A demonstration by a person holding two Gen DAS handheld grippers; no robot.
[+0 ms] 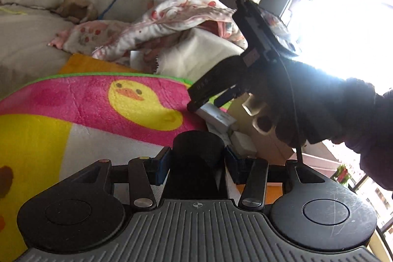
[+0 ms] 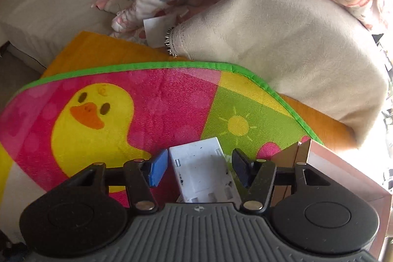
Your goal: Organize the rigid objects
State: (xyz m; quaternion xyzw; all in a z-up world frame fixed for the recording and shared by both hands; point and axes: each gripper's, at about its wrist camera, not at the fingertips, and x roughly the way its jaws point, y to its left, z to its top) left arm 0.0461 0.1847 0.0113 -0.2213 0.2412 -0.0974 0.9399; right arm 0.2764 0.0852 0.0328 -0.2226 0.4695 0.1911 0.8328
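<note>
Right between the left tongs [image 1: 197, 163] sits a dark curved object [image 1: 196, 158], blue pads pressed against both its sides, so it's pinched and carried clear of the duck-print mat [image 1: 98, 104]. What it is, hard to say against that window glare. Over on the right tongs [image 2: 200, 165], the fingers stand spread either side of a white plastic box [image 2: 201, 171], not touching it. It lies on the mat beside a cardboard box [image 2: 302, 151], probably the drop-off, so I'd judge a grab is being lined up.
</note>
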